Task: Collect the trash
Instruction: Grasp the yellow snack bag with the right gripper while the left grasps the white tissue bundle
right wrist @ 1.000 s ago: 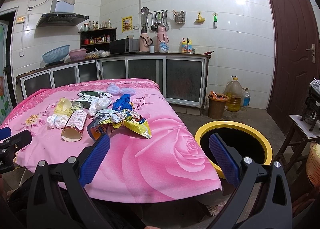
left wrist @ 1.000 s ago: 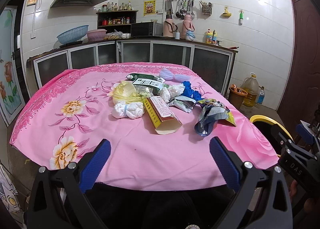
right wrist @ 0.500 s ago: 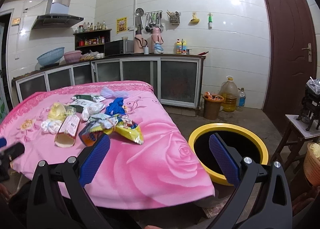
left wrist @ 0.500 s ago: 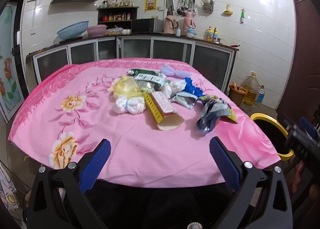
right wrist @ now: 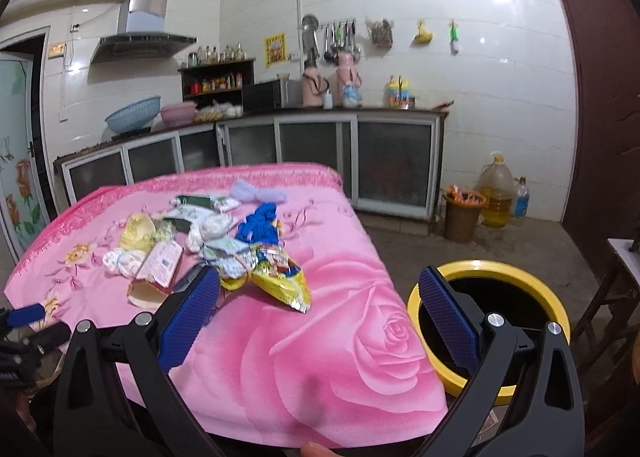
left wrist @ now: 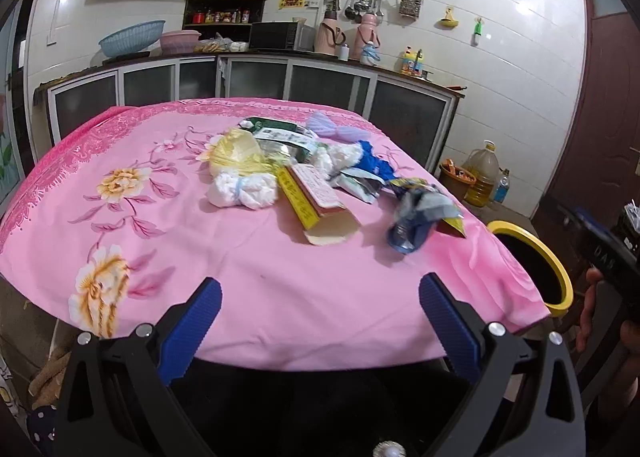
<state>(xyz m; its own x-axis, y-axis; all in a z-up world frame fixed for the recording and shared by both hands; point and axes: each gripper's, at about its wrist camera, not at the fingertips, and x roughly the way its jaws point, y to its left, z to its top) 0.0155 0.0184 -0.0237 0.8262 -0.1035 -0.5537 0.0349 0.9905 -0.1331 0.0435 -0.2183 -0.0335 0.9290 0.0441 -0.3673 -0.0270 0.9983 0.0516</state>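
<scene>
A heap of trash lies on the pink flowered tablecloth (left wrist: 168, 241): a yellow bag (left wrist: 240, 157), a white wad (left wrist: 242, 191), an open yellow-and-red carton (left wrist: 316, 205), a blue rag (left wrist: 374, 163) and a crumpled snack wrapper (left wrist: 418, 213). In the right wrist view the same wrapper (right wrist: 280, 281) and carton (right wrist: 158, 269) show. A yellow-rimmed black bin (right wrist: 492, 317) stands on the floor right of the table. My left gripper (left wrist: 320, 321) is open at the table's near edge, holding nothing. My right gripper (right wrist: 320, 321) is open above the table's right corner, empty.
Kitchen counters with glass-front cabinets (left wrist: 332, 85) run along the back wall. An oil jug (right wrist: 496, 193) and a small brown bin (right wrist: 464, 213) stand on the floor beyond the table. A wooden stool (right wrist: 616, 289) is at the far right.
Both grippers have risen and tipped down toward the table. The right one has shifted left, closer to the snack wrapper. Nothing on the table has moved and both stay open.
</scene>
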